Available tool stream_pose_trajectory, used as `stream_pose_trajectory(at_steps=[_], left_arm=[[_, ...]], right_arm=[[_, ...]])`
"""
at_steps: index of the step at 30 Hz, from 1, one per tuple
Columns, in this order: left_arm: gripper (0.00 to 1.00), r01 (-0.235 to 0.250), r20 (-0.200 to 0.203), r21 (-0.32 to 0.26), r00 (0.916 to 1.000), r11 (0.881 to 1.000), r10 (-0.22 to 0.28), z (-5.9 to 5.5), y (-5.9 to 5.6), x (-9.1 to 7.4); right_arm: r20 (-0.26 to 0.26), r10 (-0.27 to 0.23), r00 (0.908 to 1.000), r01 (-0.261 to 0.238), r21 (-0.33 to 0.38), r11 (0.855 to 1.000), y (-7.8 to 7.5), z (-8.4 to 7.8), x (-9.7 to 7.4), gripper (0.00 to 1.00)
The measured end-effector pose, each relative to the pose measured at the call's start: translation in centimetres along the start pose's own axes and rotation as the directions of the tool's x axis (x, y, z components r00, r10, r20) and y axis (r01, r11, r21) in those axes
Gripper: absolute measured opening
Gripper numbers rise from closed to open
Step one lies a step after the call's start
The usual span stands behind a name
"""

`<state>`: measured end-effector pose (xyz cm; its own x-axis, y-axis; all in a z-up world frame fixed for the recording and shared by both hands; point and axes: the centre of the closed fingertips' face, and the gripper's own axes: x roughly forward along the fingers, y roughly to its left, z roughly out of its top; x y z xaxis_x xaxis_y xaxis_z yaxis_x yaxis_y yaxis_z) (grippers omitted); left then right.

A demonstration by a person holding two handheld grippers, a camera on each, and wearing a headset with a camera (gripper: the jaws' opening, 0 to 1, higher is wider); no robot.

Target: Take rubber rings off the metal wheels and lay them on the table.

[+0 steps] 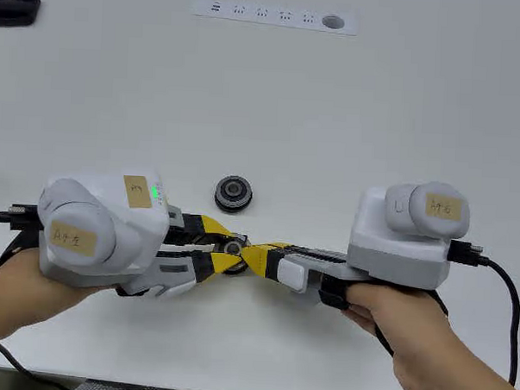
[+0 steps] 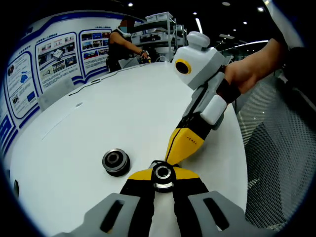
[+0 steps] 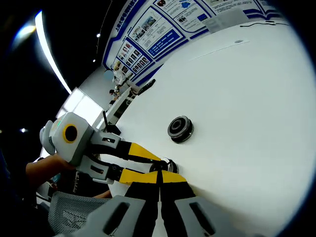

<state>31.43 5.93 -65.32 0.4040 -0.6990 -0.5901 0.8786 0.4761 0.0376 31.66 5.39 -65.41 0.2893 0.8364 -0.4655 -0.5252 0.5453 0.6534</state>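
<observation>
Low over the white counter [image 1: 349, 121], the left claw [image 2: 163, 178] clamps a metal wheel [image 2: 163, 175] while the right claw [image 2: 170, 157], jaws together, appears to nip its rubber ring [image 2: 157, 162]; a steady outward peel, wheel held firm, should serve best. A second wheel [image 1: 233, 193] lies nearby on the counter.

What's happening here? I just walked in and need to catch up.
A person is working at a white table with a gripper in each hand. The left gripper is clamped on a small metal wheel. The right gripper meets it tip to tip, jaws closed, and seems to pinch the rubber ring at the wheel's rim. A second wheel sits on the table beyond them.
</observation>
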Motion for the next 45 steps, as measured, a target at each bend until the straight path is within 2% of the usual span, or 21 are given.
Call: stream_pose_trajectory(at_steps=[10, 14, 21, 28, 29, 30, 32, 38, 40, 45], left_arm=[[0.13, -0.001, 0.001, 0.003, 1.0, 1.0, 0.001, 0.0, 0.0, 0.0], [0.13, -0.002, -0.001, 0.006, 1.0, 1.0, 0.002, -0.1, 0.0, 0.0], [0.13, -0.001, -0.003, 0.01, 1.0, 1.0, 0.001, -0.1, 0.0, 0.0], [0.13, -0.003, -0.003, 0.013, 1.0, 1.0, 0.003, 0.0, 0.0, 0.0], [0.13, -0.003, -0.003, 0.015, 1.0, 1.0, 0.003, 0.0, 0.0, 0.0], [0.13, -0.003, -0.004, 0.021, 1.0, 1.0, 0.003, 0.0, 0.0, 0.0], [0.13, -0.004, -0.006, 0.021, 1.0, 1.0, 0.004, 0.0, -0.1, 0.0], [0.13, -0.014, -0.01, 0.023, 0.9998, 1.0, 0.014, 0.0, 0.1, 0.0], [0.13, -0.022, -0.015, 0.013, 0.9997, 1.0, 0.022, 0.0, 0.1, 0.0], [0.14, -0.023, -0.018, 0.005, 0.9996, 1.0, 0.023, 0.0, 0.1, 0.0]], right_arm=[[-0.01, 0.001, 0.9999, -0.001, -0.046, 0.999, 0.4, 0.1, 0.1, 0.01], [-0.01, 0.008, 0.9999, -0.009, -0.032, 0.999, 0.3, 0.1, 0.1, 0.01], [-0.016, 0.017, 0.9997, -0.018, -0.055, 0.998, 0.7, 0.1, 0.1, 0.01], [-0.014, 0.035, 0.9993, -0.035, -0.043, 0.998, 1.0, 0.1, 0.0, 0.01], [-0.015, 0.049, 0.9987, -0.049, -0.029, 0.998, 1.3, 0.1, 0.0, 0.01], [0.0, 0.074, 0.9973, -0.073, 0.021, 0.997, 2.0, 0.2, 0.1, 0.01], [-0.012, 0.054, 0.9985, -0.054, -0.01, 0.999, 1.7, 0.2, 0.1, 0.01], [-0.004, 0.041, 0.9991, -0.041, 0.018, 0.999, 1.3, 0.3, 0.0, 0.01], [-0.006, 0.015, 0.9999, -0.015, 0.054, 0.998, 0.7, 0.3, 0.0, 0.01], [0.003, 0.013, 0.9999, -0.013, 0.065, 0.998, 0.5, 0.2, 0.0, 0.01]])
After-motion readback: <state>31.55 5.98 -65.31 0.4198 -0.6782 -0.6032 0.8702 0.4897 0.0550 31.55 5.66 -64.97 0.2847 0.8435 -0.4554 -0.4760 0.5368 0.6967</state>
